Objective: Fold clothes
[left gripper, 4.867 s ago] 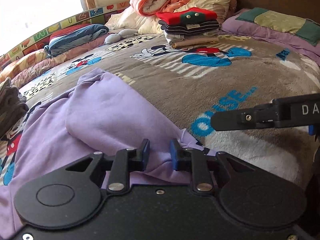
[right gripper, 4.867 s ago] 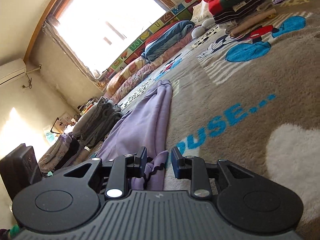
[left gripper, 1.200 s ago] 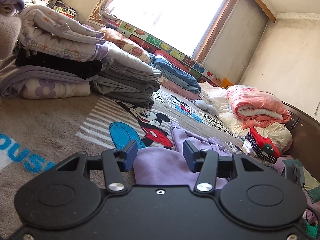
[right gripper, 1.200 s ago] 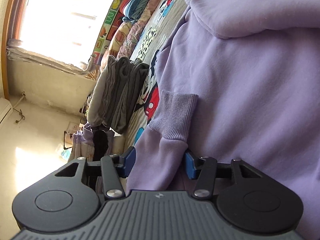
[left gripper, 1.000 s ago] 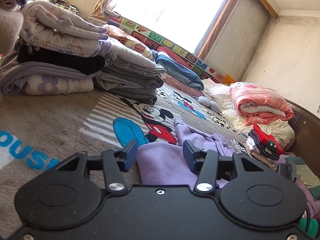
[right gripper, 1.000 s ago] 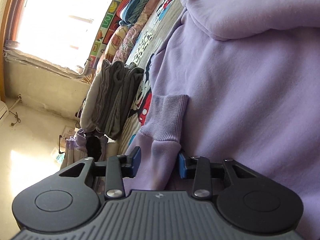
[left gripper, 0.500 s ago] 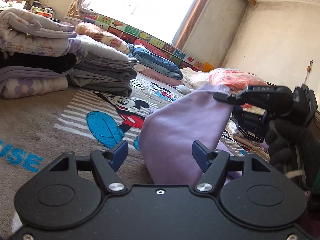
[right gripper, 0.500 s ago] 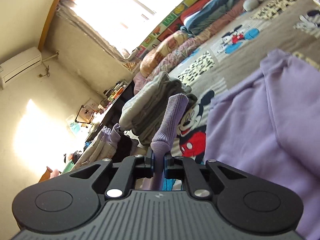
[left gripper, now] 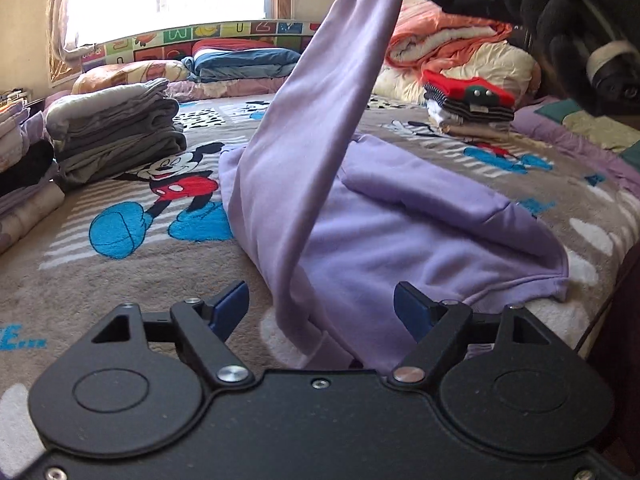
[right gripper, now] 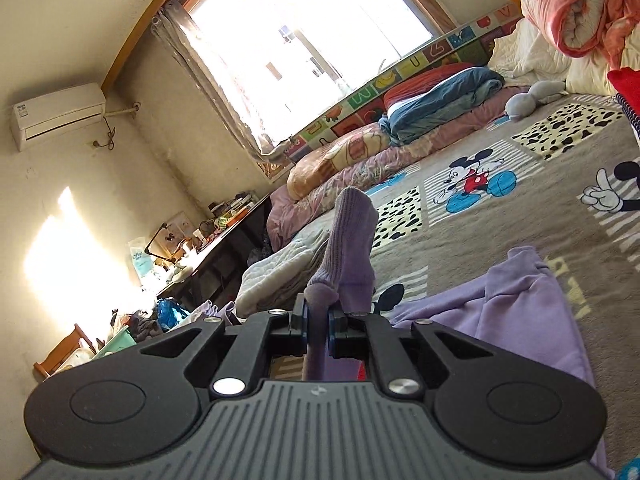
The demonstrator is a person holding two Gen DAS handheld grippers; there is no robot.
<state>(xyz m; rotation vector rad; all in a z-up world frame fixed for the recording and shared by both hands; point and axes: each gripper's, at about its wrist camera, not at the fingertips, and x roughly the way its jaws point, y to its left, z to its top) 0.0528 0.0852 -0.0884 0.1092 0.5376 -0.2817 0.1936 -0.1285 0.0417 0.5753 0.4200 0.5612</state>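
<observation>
Home bedroom, bed [left gripper: 120, 280], folded laundry [left gripper: 116, 132]

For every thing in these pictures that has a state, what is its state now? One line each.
right gripper: shut on the sleeve cuff.
left gripper: open, holds nothing.
purple sweatshirt: lies on the bed, partly folded.
sleeve: lifted, hanging from its cuff.
grey clothes stack: folded.
red-topped stack: folded.
</observation>
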